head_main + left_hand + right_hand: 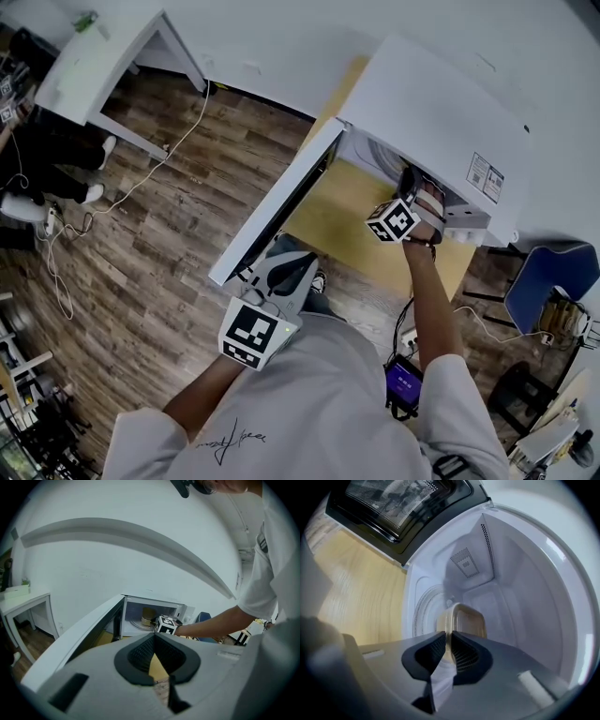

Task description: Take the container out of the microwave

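Note:
The white microwave [441, 122] stands on a pale wooden table with its door [277, 211] swung wide open. Inside, a clear plastic container [464, 620] sits on the glass turntable [423, 613]. My right gripper [449, 635] reaches into the cavity, and its pads are shut on the container's near wall. In the head view only its marker cube [392, 221] and wrist show at the opening. My left gripper [154, 638] hangs back near the door's outer edge, its tips together and nothing in them. From there the container [148, 617] shows small in the cavity.
The open door juts out to the left over the wooden table [347, 220]. A white desk [94, 66] stands at the far left, with cables [122, 197] across the plank floor. A blue chair [553, 272] is at the right.

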`<control>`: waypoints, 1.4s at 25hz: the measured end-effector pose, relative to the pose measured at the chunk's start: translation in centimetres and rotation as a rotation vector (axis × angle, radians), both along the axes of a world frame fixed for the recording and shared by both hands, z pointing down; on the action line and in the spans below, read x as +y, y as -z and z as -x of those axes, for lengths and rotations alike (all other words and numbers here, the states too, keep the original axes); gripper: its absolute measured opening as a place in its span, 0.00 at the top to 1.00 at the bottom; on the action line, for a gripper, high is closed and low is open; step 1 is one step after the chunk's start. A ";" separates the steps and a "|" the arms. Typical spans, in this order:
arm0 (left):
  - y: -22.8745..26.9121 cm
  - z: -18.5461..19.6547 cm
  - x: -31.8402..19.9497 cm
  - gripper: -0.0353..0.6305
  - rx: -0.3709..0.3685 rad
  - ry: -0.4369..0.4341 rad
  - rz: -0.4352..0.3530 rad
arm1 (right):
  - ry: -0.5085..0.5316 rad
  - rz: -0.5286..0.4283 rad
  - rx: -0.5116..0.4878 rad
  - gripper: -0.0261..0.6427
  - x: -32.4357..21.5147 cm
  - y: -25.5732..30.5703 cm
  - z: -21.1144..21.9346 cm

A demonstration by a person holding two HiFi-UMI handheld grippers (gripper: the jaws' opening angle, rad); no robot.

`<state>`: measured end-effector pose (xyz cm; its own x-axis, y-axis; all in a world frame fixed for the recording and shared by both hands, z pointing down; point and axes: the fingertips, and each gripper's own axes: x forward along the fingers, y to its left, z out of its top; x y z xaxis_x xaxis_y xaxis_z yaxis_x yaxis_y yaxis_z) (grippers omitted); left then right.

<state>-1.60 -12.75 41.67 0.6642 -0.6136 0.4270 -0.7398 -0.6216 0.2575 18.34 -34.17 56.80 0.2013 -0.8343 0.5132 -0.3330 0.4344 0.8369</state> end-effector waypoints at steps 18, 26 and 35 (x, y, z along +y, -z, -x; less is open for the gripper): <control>0.6 -2.1 0.9 0.94 0.007 -0.026 -0.023 | -0.009 0.040 -0.097 0.88 2.5 0.6 -0.2; 0.9 -2.5 1.6 0.94 0.026 -0.019 -0.029 | -0.007 0.057 -0.126 0.88 3.9 1.0 -0.3; 0.6 -2.8 2.4 0.94 0.049 -0.024 -0.018 | -0.020 0.076 -0.155 0.88 6.1 0.9 -0.8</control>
<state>1.25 -10.30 41.04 0.6990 -0.6041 0.3826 -0.7111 -0.6440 0.2823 19.11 -28.03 55.90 0.1310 -0.7886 0.6008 -0.4645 0.4865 0.7400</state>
